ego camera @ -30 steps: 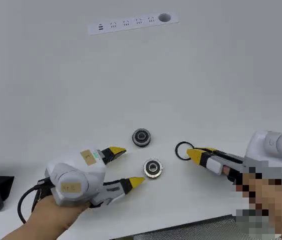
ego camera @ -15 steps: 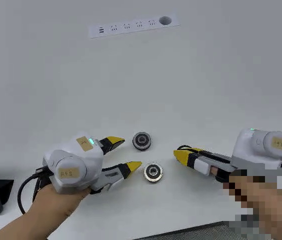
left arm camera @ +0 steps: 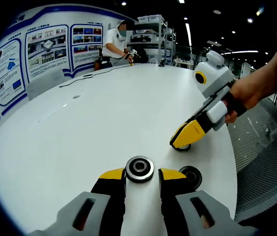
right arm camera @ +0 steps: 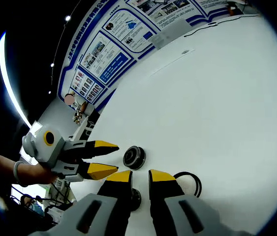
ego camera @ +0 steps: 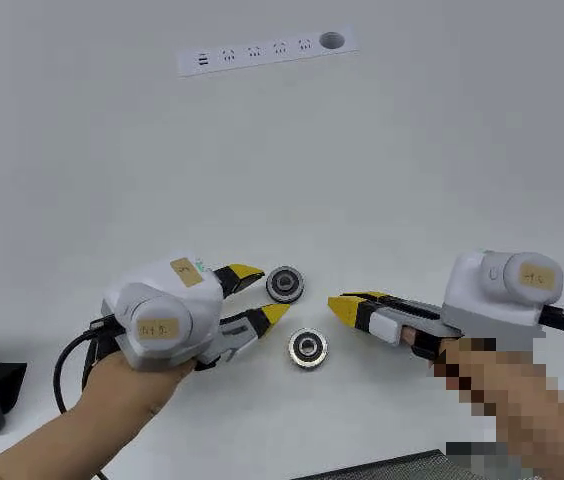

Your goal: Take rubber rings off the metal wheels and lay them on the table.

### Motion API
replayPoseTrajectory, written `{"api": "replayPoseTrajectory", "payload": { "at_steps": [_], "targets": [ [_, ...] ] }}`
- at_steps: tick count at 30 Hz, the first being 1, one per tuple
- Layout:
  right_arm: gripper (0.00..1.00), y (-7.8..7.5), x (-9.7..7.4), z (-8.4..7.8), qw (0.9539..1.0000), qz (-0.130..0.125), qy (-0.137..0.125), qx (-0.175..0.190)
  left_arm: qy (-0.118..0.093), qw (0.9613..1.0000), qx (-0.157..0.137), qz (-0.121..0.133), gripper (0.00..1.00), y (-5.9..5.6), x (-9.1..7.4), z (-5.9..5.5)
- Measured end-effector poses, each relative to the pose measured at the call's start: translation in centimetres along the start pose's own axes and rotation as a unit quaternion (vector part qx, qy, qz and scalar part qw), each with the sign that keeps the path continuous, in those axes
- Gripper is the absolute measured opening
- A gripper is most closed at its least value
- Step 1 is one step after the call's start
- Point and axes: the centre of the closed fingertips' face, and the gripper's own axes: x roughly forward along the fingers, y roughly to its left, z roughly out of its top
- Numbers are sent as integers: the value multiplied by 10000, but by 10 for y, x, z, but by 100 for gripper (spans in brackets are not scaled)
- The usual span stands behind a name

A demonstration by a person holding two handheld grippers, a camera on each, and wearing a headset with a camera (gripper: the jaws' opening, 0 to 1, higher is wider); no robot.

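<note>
The left gripper (ego camera: 260,292) has its jaws spread, and the farther wheel (ego camera: 284,284) sits at 3 o'clock from the tips, right at their mouth but not yet pinched. Its dark outer band looks like a rubber ring not yet taken off. The nearer wheel (ego camera: 307,348) lies at 5 o'clock from the first on the white table (ego camera: 412,180), with a brighter rim. The right gripper (ego camera: 340,306) points in from 3 o'clock, its jaws drawn near each other with a slim gap and nothing held. One loose ring (right arm camera: 186,173) lies flat at 3 o'clock of its tips. The wheel is likely dense, hard and slick, so clamp it across the metal faces. The ring should be soft and stretchy, so hook its edge and peel.
</note>
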Motion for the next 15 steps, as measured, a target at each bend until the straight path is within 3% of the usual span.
{"api": "replayPoseTrajectory", "payload": {
  "at_steps": [9,15],
  "targets": [
    [14,1,5,1,10000,47,5,23,93,10000,7,-23,21,2,11,2],
    [14,2,8,2,10000,73,-1,46,246,9997,36,-65,21,2,17,-3]
  ]
}}
